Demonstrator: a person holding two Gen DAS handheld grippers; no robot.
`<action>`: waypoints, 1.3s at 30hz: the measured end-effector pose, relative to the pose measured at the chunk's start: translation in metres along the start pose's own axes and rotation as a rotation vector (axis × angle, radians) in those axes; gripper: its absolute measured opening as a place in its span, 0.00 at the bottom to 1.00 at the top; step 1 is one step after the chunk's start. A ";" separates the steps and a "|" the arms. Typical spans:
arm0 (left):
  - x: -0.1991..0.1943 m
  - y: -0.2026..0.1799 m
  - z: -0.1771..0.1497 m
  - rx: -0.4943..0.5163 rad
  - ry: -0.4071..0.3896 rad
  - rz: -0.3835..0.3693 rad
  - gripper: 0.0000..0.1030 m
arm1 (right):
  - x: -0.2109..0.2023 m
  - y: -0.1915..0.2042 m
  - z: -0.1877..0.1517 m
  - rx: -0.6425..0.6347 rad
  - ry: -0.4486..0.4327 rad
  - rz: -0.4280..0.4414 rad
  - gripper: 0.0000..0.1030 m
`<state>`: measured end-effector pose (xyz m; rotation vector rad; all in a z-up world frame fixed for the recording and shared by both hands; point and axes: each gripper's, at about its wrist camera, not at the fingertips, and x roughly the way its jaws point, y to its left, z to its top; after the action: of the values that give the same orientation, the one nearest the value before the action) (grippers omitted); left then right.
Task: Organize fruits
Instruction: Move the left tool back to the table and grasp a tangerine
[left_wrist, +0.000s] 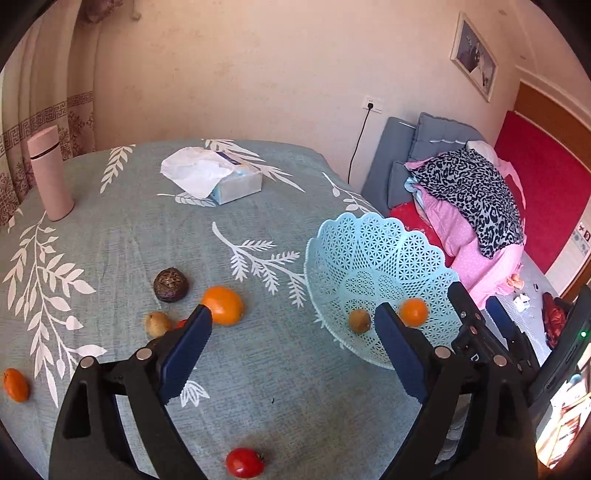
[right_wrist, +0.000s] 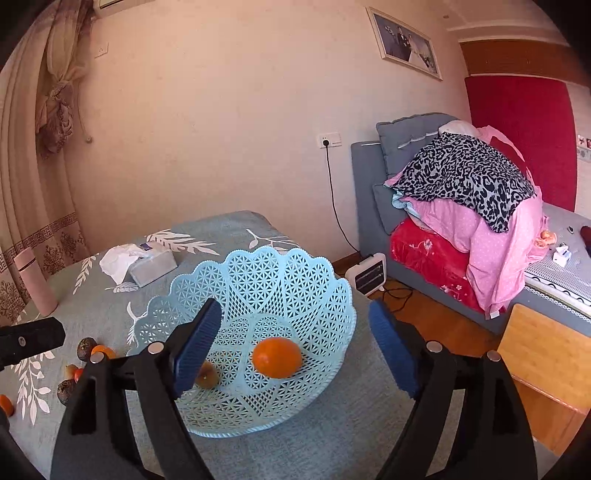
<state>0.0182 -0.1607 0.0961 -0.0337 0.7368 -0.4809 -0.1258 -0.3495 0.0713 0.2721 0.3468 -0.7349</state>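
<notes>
A light blue lattice basket (left_wrist: 373, 243) (right_wrist: 295, 280) stands at the table's right side and holds an orange (left_wrist: 413, 312) (right_wrist: 277, 357) and a small brown fruit (left_wrist: 359, 321) (right_wrist: 207, 374). On the cloth to its left lie an orange (left_wrist: 222, 305), a dark round fruit (left_wrist: 170, 284), a small pear (left_wrist: 157, 324), a red fruit (left_wrist: 244, 462) and a small orange (left_wrist: 15, 384). My left gripper (left_wrist: 293, 343) is open and empty above the cloth. My right gripper (right_wrist: 295, 350) is open and empty above the basket.
A tissue box (left_wrist: 221, 177) and a pink flask (left_wrist: 50, 173) stand at the back of the table (left_wrist: 129, 229). A bed (right_wrist: 461, 206) with piled bedding, a small heater (right_wrist: 367, 273) and a wooden cabinet (right_wrist: 543, 365) are to the right.
</notes>
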 end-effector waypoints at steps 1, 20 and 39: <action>-0.002 0.005 -0.001 -0.007 -0.001 0.024 0.87 | 0.000 0.001 0.000 -0.004 -0.002 0.000 0.81; -0.061 0.126 -0.026 -0.162 -0.056 0.333 0.88 | 0.002 0.008 -0.003 -0.031 0.010 0.003 0.81; -0.062 0.225 -0.078 -0.273 0.060 0.476 0.68 | 0.005 0.025 -0.007 -0.121 0.020 0.009 0.82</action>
<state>0.0196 0.0779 0.0336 -0.0968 0.8347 0.0744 -0.1066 -0.3318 0.0660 0.1665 0.4076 -0.6995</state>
